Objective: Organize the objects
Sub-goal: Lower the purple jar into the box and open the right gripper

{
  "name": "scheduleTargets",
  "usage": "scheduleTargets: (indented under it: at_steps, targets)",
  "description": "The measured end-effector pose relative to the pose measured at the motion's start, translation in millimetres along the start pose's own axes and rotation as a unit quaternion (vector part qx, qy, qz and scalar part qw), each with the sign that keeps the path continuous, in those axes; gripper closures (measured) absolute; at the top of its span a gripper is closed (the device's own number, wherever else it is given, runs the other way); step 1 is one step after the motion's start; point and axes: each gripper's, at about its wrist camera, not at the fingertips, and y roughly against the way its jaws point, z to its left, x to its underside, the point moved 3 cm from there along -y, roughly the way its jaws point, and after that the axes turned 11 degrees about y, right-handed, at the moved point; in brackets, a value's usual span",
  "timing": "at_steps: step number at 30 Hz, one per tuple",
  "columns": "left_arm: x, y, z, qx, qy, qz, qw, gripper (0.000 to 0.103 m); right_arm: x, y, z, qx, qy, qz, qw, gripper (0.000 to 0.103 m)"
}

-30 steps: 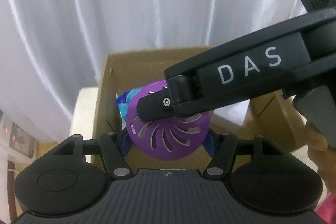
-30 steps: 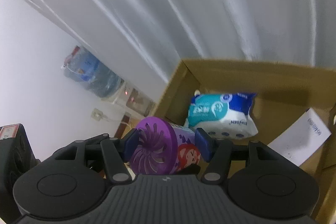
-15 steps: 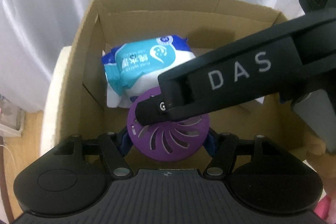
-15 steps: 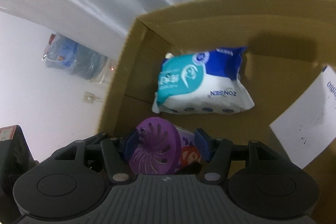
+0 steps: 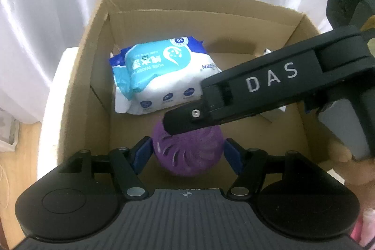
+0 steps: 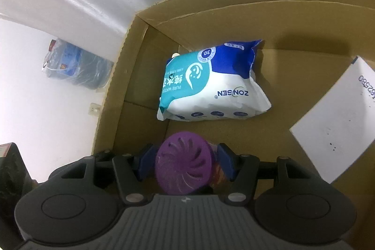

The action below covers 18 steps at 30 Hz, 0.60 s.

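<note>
While the left gripper (image 5: 186, 152) and right gripper (image 6: 185, 162) both clamp the purple vented plastic canister (image 6: 184, 168), their fingers close against its sides, the blue-white wet-wipes pack (image 6: 211, 83) lies at 12 o'clock inside the brown cardboard box (image 6: 304, 22).

Purple air freshener (image 6: 185, 162): round canister, vented swirl-slot lid facing camera, cartoon print on its side, lower centre of frame, low inside the cardboard box (image 6: 304, 22). Wipes pack (image 6: 211, 86): teal/blue/white soft pack, lying flat on the box floor, mid-frame, just above the canister (image 5: 187, 156), apart.
</note>
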Motion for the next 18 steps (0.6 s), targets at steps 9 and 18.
scheduleTargets:
  at_steps: [9,18]
  targets:
    - [10,9,-9,-0.016,-0.012,-0.013,0.9997,0.049,2,-6,-2,-0.011,-0.016,0.016,1.0,0.04]
    - [18,12,-25,-0.028,-0.028,-0.029,0.9988,0.05,-3,-12,-4,-0.009,-0.039,0.005,0.999,0.04]
